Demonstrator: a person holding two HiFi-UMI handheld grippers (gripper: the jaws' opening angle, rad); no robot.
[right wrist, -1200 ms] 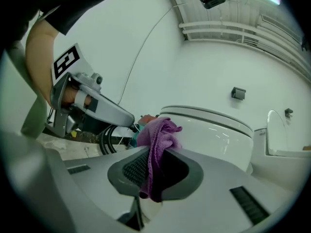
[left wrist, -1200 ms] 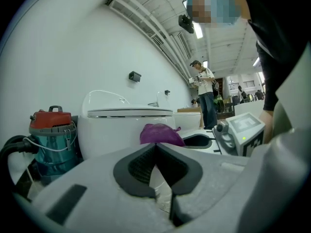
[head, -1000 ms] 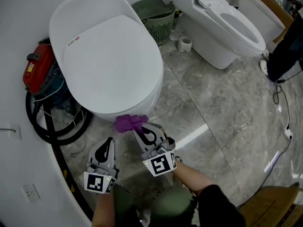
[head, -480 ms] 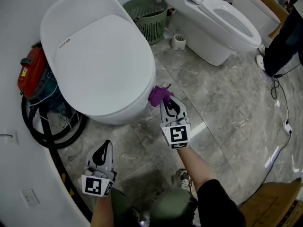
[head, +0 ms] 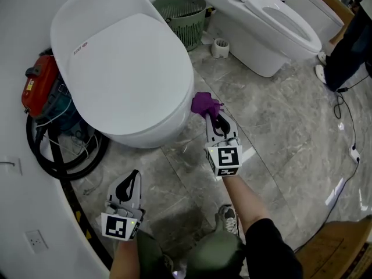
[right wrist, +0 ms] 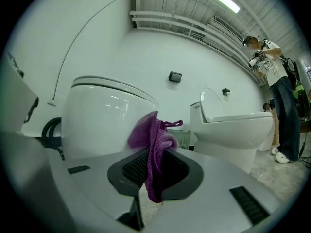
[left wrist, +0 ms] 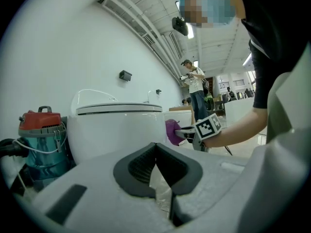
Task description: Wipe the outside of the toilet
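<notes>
Slid my right hand-held gripper (head: 210,116), pinching the soft, limp purple cloth (head: 203,103) by its bunched fold, rightward round the toilet (head: 128,68); my left hand-held gripper (head: 133,176) sat closed, empty.

The head camera looks steeply down from above onto the toilet (head: 122,68), the floor (head: 279,127) and both grippers. The left gripper (head: 133,178) camera sits low, set back from the bowl, and faces its side. It also takes in the right gripper (head: 212,118). The right gripper camera looks past the cloth (right wrist: 153,144) in its jaws at the bowl, very near, with a second toilet (right wrist: 233,130) beyond. All three views share the toilet.
</notes>
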